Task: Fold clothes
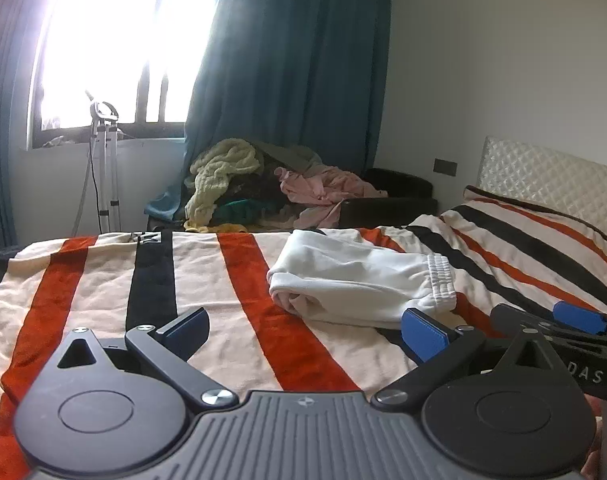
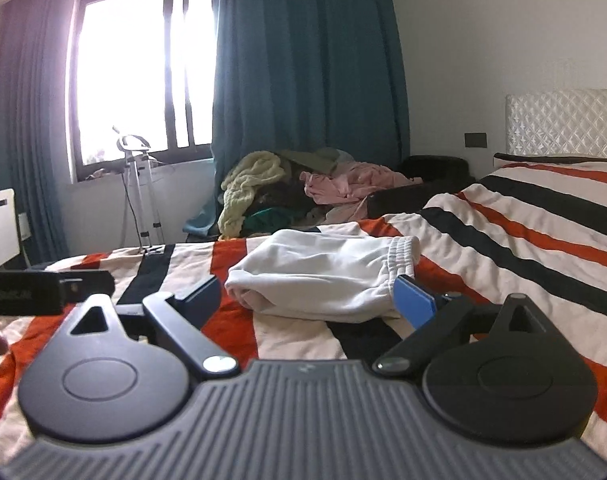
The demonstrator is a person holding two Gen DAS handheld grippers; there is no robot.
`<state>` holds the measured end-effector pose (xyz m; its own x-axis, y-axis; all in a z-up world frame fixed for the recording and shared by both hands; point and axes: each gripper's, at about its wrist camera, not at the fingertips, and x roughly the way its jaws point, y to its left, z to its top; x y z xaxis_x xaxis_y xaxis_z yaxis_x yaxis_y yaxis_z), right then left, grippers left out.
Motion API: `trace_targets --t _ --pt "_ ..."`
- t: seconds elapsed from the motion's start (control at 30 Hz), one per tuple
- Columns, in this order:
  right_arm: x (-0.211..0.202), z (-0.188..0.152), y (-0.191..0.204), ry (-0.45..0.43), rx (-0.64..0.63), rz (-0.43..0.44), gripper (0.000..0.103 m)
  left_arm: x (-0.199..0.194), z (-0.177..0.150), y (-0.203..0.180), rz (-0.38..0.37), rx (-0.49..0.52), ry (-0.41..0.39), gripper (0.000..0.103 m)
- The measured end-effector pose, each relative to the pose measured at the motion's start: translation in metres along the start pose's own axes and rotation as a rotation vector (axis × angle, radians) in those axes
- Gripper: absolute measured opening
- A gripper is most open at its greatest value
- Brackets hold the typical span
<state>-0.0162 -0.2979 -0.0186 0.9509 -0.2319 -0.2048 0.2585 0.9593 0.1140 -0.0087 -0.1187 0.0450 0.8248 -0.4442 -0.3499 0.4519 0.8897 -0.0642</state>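
Left wrist view: the left gripper (image 1: pixel 303 330) hovers low over the striped blanket (image 1: pixel 103 280), jaws released and empty. The folded white garment (image 1: pixel 355 280) lies just ahead, slightly to its right. I judge this fold is finished (or nearly).

Right wrist view: the right gripper (image 2: pixel 311 296) is spread wide, holding nothing, with the garment directly ahead. Next likely needs fetching from the clothes pile (image 2: pixel 295 188) beyond the bed, beneath the teal curtain (image 2: pixel 303 60).

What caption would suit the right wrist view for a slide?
Right gripper open above the striped bedspread, facing folded white trousers.
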Motion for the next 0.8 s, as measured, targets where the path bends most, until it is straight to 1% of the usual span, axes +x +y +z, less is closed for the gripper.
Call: trace_targets --t 0.27,0.57,0.8 --pt "0.005 -0.001 -0.007 0.044 0.040 -0.024 0.094 0.000 -0.004 -0.006 0.003 0.012 0.000 0.103" --pt "0.008 -0.002 -0.008 0.059 0.047 -0.028 0.094 -0.003 -0.008 -0.005 -0.006 -0.004 -0.002 0.103" --pt "0.010 -0.003 -0.008 0.068 0.045 -0.031 0.094 -0.001 -0.012 -0.009 0.012 0.024 0.006 0.103"
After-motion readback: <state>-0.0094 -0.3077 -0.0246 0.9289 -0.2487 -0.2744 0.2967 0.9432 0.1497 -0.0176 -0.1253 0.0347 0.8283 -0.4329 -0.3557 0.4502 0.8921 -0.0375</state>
